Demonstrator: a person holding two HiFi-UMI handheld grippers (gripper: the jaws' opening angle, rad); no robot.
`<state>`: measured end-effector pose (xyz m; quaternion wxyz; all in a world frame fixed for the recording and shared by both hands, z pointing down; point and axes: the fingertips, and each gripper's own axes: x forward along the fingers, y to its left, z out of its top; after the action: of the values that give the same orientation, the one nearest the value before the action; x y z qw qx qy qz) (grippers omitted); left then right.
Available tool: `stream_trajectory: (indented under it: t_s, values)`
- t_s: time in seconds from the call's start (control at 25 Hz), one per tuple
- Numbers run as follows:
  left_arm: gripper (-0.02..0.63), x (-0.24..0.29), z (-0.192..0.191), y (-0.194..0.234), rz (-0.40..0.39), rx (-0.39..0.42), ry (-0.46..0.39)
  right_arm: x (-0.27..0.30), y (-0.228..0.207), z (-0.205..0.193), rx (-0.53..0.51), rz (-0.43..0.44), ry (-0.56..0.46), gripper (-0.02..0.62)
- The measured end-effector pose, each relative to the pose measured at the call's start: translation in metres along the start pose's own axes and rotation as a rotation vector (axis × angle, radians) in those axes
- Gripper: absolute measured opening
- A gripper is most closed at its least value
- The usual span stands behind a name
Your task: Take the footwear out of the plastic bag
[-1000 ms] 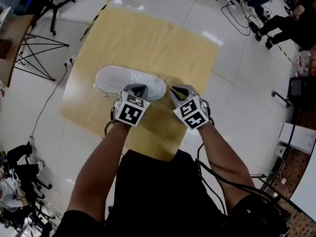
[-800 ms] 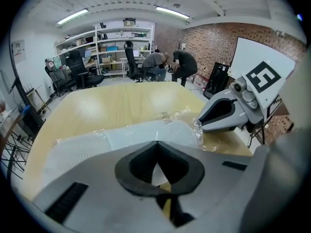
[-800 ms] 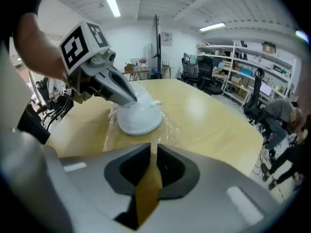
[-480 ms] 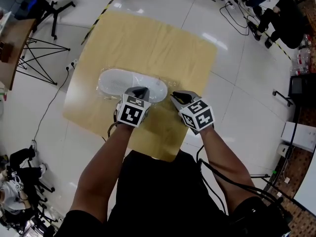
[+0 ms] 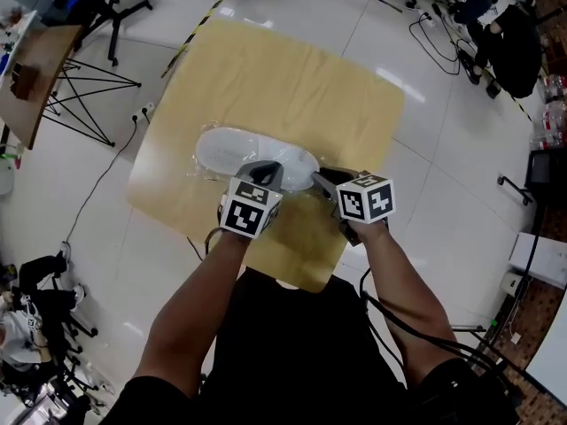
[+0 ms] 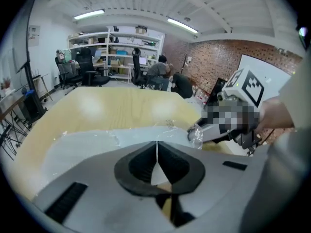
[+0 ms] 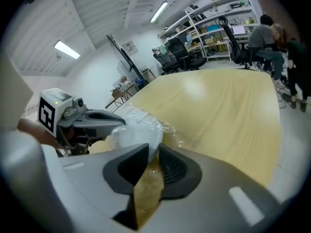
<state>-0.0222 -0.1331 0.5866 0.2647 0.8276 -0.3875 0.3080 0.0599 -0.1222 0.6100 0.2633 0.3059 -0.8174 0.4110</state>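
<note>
A white shoe (image 5: 252,151) lies in a clear plastic bag (image 5: 205,163) on the tan table top (image 5: 292,69). My left gripper (image 5: 268,169) sits at the bag's near edge with its jaws shut, pinching the plastic film (image 6: 121,132). In its own view the left gripper (image 6: 156,147) shows no gap. My right gripper (image 5: 322,176) is at the shoe's right end and its jaws are opening. The right gripper (image 7: 151,147) has the bagged shoe end (image 7: 138,132) just at its tips, with bare table showing through the gap. Crumpled plastic (image 6: 197,136) hangs at its tip.
A black folding stand (image 5: 80,96) and a floor cable (image 5: 89,202) are on the left. Yellow-black tape (image 5: 208,11) runs past the table's far corner. People sit at the upper right (image 5: 500,34). Shelves and office chairs (image 6: 112,47) stand beyond the table.
My right gripper has turned and edged left toward the shoe's end, and its jaws have spread apart. My left gripper stays shut at the bag's near edge.
</note>
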Motion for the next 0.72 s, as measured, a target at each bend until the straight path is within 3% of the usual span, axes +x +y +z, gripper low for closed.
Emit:
stream_trajectory:
  t_s: [0.04,0.12,0.24,0.32,0.44,0.52,0.72]
  values:
    - [0.027,-0.010,0.007,0.005,0.015,-0.006,-0.048,-0.003,-0.002,-0.001,-0.002,-0.004,-0.002,0.066]
    - [0.119,-0.035,0.021,0.025,0.082,-0.003,-0.138,-0.007,-0.003,-0.002,-0.012,-0.010,0.004,0.064]
    - [0.130,-0.075,0.022,0.075,0.228,-0.028,-0.208,-0.008,-0.006,-0.005,-0.036,-0.033,0.021,0.066]
    - [0.129,-0.092,0.005,0.112,0.303,-0.070,-0.165,-0.008,-0.007,-0.005,-0.047,-0.046,0.024,0.067]
    - [0.130,-0.100,-0.035,0.153,0.362,-0.117,-0.001,-0.007,-0.008,-0.005,-0.051,-0.060,0.024,0.069]
    - [0.149,-0.101,-0.056,0.165,0.343,-0.155,0.074,-0.007,-0.005,-0.005,-0.053,-0.067,0.025,0.069]
    - [0.169,-0.091,-0.081,0.171,0.260,-0.243,0.149,-0.008,-0.002,-0.002,-0.072,-0.073,0.029,0.069]
